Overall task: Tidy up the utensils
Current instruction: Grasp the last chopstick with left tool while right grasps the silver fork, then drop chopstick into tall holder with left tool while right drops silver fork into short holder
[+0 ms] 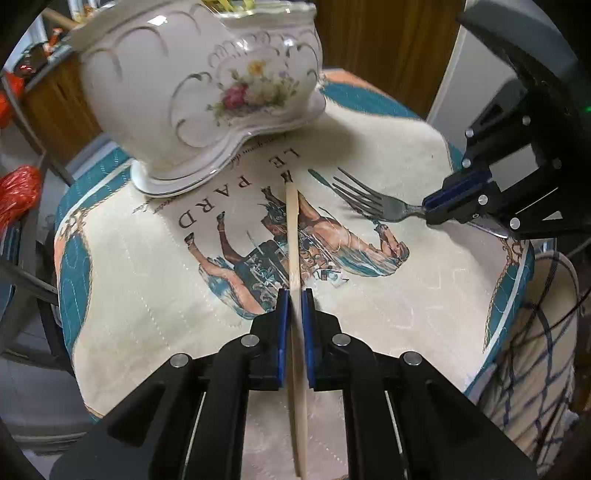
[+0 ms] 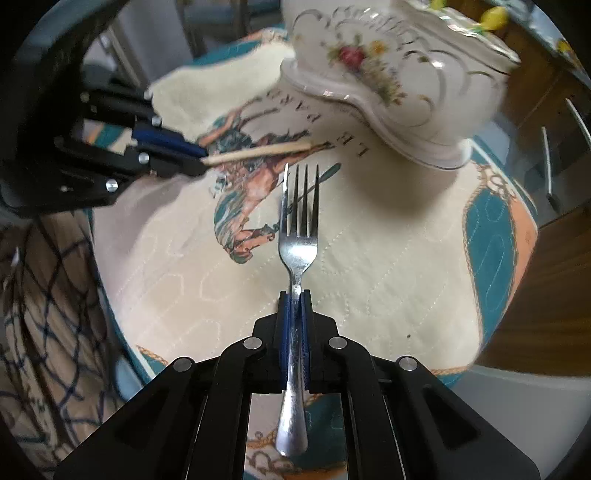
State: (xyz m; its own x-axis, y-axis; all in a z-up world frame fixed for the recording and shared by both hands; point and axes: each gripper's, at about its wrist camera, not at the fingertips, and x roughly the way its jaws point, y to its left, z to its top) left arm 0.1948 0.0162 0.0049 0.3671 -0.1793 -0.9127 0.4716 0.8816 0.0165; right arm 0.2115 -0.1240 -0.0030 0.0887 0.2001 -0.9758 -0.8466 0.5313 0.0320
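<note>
The left claw (image 1: 291, 295) is pinching a pale stick (image 1: 293, 236), probably a chopstick, about midway along its length; the far end points toward the foot of the bowl (image 1: 199, 85). The right claw (image 2: 294, 295) is pinching the fork (image 2: 299, 236) at the neck, just below the tines, with the handle running back between its fingers. Whether either utensil clears the cloth (image 1: 388, 295) on the table or brushes it is hard to tell.

The flowered china bowl stands near the far edge of the table, and its rim is above both utensils. It is likely the holder for them, though that is a guess from the task alone.

To do this step well:

- Raise each utensil above the rim before moving toward the bowl, because the china would chip or tip if it were struck from the side
- Move one claw at a time, since the two come in from opposite sides and their tips already lie close over the middle of the cloth
- Turn the fork handle-down or tines-down on purpose. The grip at the neck leaves the long, heavy handle free to swing
- The stick is thin and smooth and could pivot in the pads, so tilt it slowly
- Release only once the lower end is well inside the mouth

Something yellow (image 1: 225, 5) shows at the bowl's mouth, so check for room there first
</note>
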